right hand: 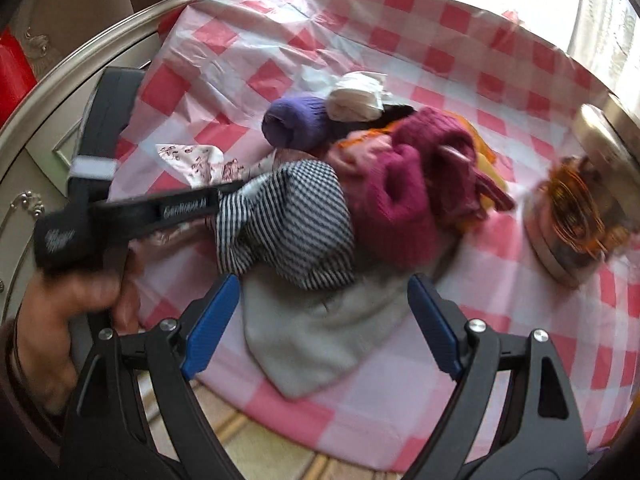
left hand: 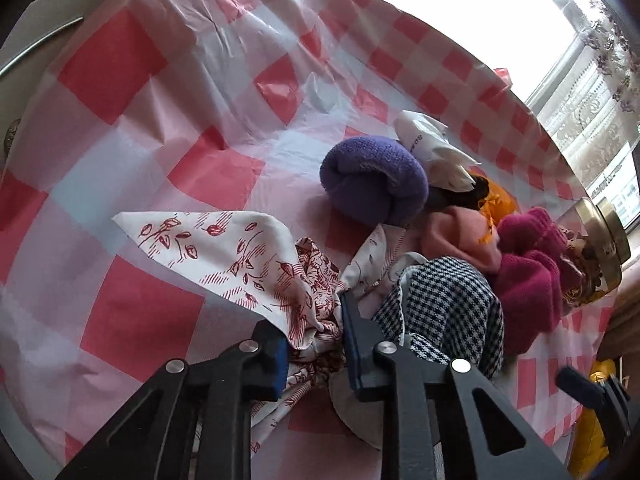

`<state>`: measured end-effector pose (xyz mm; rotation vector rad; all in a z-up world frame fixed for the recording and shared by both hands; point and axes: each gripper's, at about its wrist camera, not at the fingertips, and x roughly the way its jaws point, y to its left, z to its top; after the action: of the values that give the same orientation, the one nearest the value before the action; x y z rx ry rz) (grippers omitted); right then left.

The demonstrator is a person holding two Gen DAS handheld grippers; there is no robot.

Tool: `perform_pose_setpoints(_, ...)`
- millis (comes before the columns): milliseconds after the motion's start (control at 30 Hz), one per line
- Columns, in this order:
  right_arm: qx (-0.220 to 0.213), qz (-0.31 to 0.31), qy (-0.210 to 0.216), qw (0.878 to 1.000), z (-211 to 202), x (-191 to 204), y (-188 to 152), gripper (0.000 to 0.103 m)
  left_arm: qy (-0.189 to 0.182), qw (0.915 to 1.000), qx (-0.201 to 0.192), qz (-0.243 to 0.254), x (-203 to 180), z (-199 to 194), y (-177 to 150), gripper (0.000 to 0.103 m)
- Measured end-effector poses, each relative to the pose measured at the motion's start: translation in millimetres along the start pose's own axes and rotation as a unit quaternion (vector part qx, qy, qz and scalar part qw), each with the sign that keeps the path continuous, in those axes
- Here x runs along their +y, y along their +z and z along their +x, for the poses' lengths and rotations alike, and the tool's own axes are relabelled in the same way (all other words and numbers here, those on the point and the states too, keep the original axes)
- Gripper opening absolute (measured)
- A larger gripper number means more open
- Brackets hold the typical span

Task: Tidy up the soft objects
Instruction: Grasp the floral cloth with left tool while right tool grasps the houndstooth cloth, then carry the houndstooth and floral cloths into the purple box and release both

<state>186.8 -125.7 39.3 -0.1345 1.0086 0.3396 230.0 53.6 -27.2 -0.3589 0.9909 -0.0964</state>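
Bottom centre, my left tongs (left hand: 314, 342) clench the leaf-print cloth (left hand: 224, 256) beside the soft pile (right hand: 360, 184) mid-frame on the table (right hand: 520, 272), my right tongs (right hand: 320, 328) hang released, and pulling may drag the checked fabric (left hand: 448, 300) along.

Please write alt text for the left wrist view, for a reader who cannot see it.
The left claw grips a white cloth with red leaf print on a pink checked tablecloth. Beyond it lies a pile of soft things: a purple roll, a houndstooth cloth and a magenta knit.
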Motion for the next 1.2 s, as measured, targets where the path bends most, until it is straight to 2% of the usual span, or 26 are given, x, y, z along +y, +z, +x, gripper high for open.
perform_pose_setpoints(433, -0.006, -0.019, -0.018, 1.000, 49.9, 25.0, 21.9, 0.087, -0.008, 0.9957, -0.069, -0.061, 29.6, -36.1, -20.2, 0.022)
perform_pose_setpoints(500, 0.000, -0.019, -0.014, 1.000, 58.5, 26.9, 21.4, 0.078, -0.007, 0.9947, -0.077, -0.068, 31.9, -38.1, -19.9, 0.022)
perform_pose_setpoints(567, 0.006, -0.022, -0.009, 1.000, 65.7, 28.8, 19.2, 0.053, -0.007, 0.9938, -0.083, -0.073, 34.5, -40.4, -20.9, 0.022)
perform_pose_setpoints(600, 0.006, -0.021, -0.005, 1.000, 67.6, 29.5, 17.4, 0.047, -0.007, 0.9935, -0.085, -0.076, 35.7, -41.2, -21.1, 0.022)
perform_pose_setpoints(633, 0.001, -0.022, -0.001, 1.000, 66.2, 30.9, 15.9, 0.036, -0.007, 0.9933, -0.086, -0.077, 36.3, -41.6, -20.9, 0.022)
perform_pose_setpoints(667, -0.004, -0.027, 0.000, 1.000, 64.0, 33.1, 15.1, 0.033, -0.007, 0.9932, -0.086, -0.077, 36.2, -41.2, -21.0, 0.022)
perform_pose_setpoints(933, -0.076, -0.042, -0.016, 0.996, 24.9, 40.5, 1.9, 0.029, 0.000, 0.9912, -0.116, -0.063, 30.7, -54.8, -26.0, 0.022)
perform_pose_setpoints(1200, -0.095, -0.028, -0.029, 0.995, -3.3, 41.8, -19.4, 0.029, -0.004, 0.9893, -0.133, -0.059, 28.9, -73.4, -39.1, 0.022)
